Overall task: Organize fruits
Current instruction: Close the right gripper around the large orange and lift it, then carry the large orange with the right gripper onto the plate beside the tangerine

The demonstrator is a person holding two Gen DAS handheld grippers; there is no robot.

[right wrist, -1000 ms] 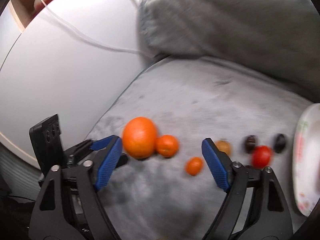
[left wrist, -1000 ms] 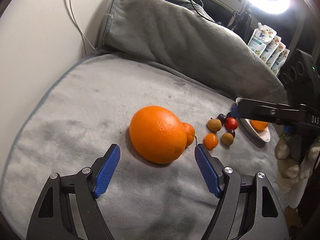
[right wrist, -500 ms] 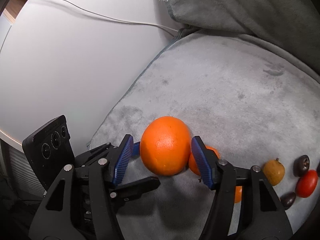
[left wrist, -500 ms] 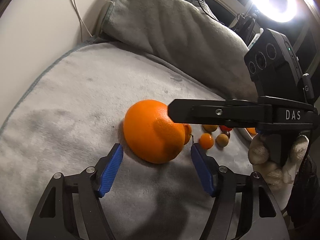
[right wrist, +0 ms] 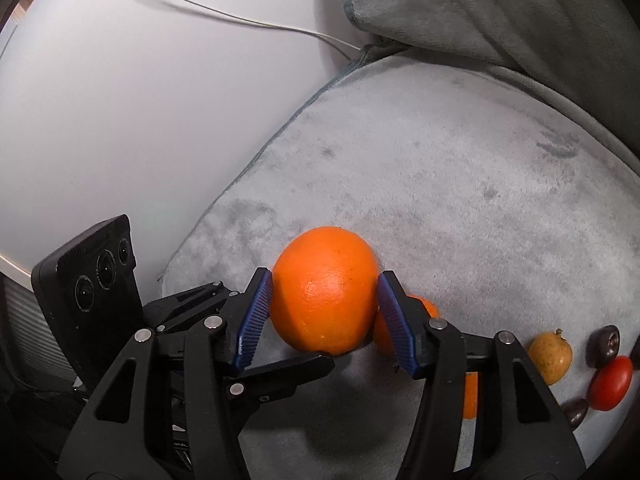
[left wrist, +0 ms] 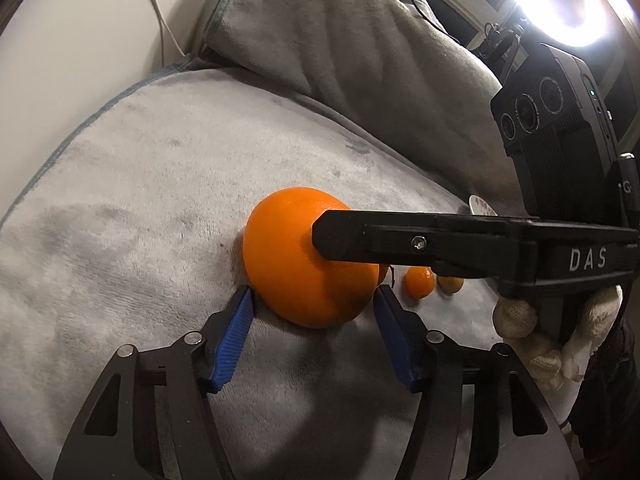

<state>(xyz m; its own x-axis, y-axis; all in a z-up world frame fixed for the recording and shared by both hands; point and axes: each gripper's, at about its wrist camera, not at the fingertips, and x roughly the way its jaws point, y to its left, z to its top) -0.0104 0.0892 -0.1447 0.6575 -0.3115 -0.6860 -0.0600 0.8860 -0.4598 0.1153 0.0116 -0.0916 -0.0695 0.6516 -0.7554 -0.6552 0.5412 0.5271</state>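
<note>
Your left gripper (left wrist: 310, 322) stood open on the grey blanket (left wrist: 140, 208), its blue pads flanking the near underside of the large orange (left wrist: 288, 256) without clamping it. To the right, your right gripper (right wrist: 324, 316) had narrowed onto that orange (right wrist: 324, 292), which sat mid-blanket, both pads touching or nearly touching its sides. You did well to squeeze evenly and lift straight, since a smaller orange (right wrist: 426, 306) pressed against its right side and the small fruits (right wrist: 550, 356) lay further right.

You have a grey plush blanket (right wrist: 460, 184) spread as the surface. On it sits a big orange (right wrist: 324, 292) with a smaller orange (right wrist: 426, 308) touching it, then a tan fruit (right wrist: 550, 356), a red tomato (right wrist: 610, 382) and dark fruits (right wrist: 604, 342) alongside.
</note>
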